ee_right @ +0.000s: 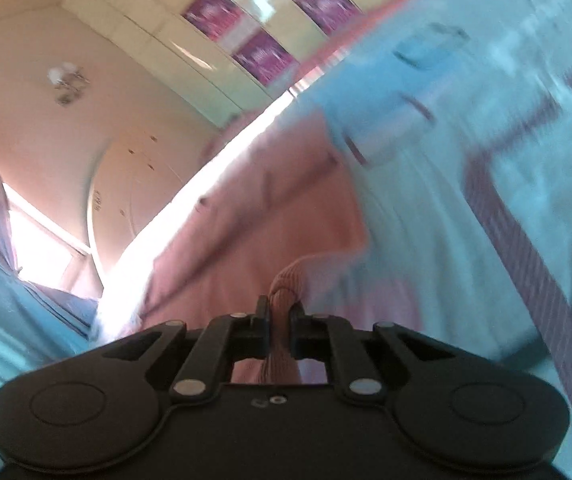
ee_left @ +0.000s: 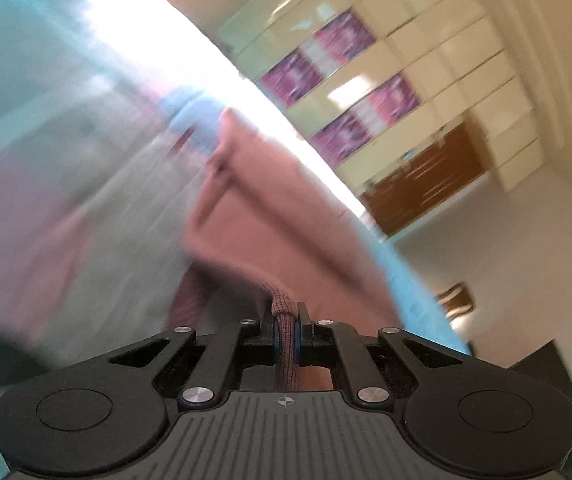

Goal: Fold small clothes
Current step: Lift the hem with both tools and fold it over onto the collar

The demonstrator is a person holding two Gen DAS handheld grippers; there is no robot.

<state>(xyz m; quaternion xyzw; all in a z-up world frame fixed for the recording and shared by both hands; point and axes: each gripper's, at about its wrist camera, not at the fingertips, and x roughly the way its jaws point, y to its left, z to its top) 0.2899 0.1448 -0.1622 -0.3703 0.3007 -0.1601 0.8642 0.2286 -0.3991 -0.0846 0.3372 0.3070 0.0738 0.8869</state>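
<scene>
A small pink knitted garment (ee_left: 277,216) lies on a pale blue cloth-covered surface (ee_left: 45,80), blurred by motion. My left gripper (ee_left: 286,320) is shut on a ribbed edge of the pink garment, which bunches between its blue pads. In the right wrist view the same pink garment (ee_right: 253,216) stretches away from me, and my right gripper (ee_right: 279,312) is shut on another ribbed edge of it. A pale blue and grey folded item (ee_left: 193,120) lies beyond the garment.
A striped purple band (ee_right: 526,272) crosses the pale blue cloth (ee_right: 486,80) at the right. Cream cabinets with purple panels (ee_left: 346,92) and a brown wooden unit (ee_left: 422,184) stand behind. A bright window (ee_right: 41,240) and curtain are at the left.
</scene>
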